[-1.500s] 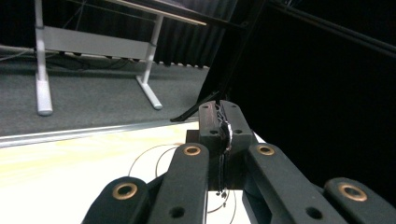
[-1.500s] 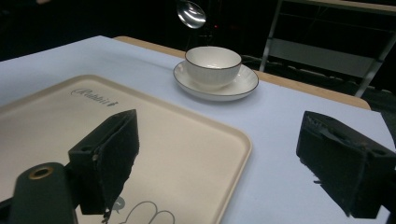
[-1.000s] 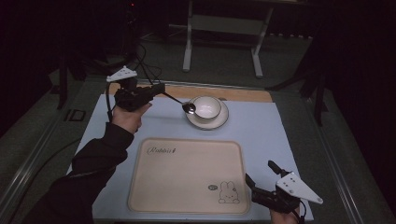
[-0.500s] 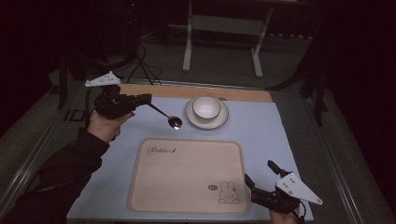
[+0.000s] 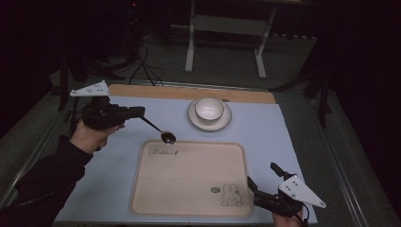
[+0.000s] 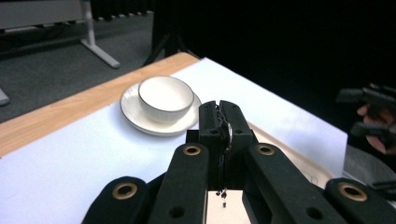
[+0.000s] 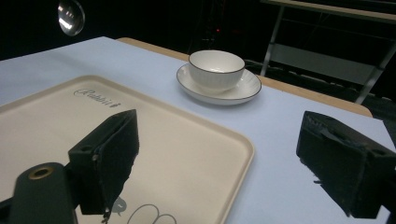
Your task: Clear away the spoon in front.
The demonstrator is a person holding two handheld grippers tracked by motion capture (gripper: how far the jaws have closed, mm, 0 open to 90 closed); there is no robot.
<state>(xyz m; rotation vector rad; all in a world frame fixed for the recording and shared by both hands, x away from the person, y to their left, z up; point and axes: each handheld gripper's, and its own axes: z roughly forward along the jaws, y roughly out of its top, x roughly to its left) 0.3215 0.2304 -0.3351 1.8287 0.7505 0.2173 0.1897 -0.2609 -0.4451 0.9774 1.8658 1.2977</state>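
Since the earlier frame, the spoon point(image 5: 158, 131) has been carried left from the bowl point(image 5: 209, 109), pinched by its stiff, slippery handle in the left gripper point(image 5: 137, 112); the right gripper point(image 5: 265, 182) is held spread.

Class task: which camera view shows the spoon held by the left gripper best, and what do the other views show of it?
The high view: the whole spoon shows, handle clamped in the left gripper, bowl hanging near the tray edge. The left gripper view gives a sliver of handle between the shut jaws. The right gripper view shows its shiny bowl.

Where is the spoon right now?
In the high view, the spoon hangs from the left claw, above the tray's far-left corner.
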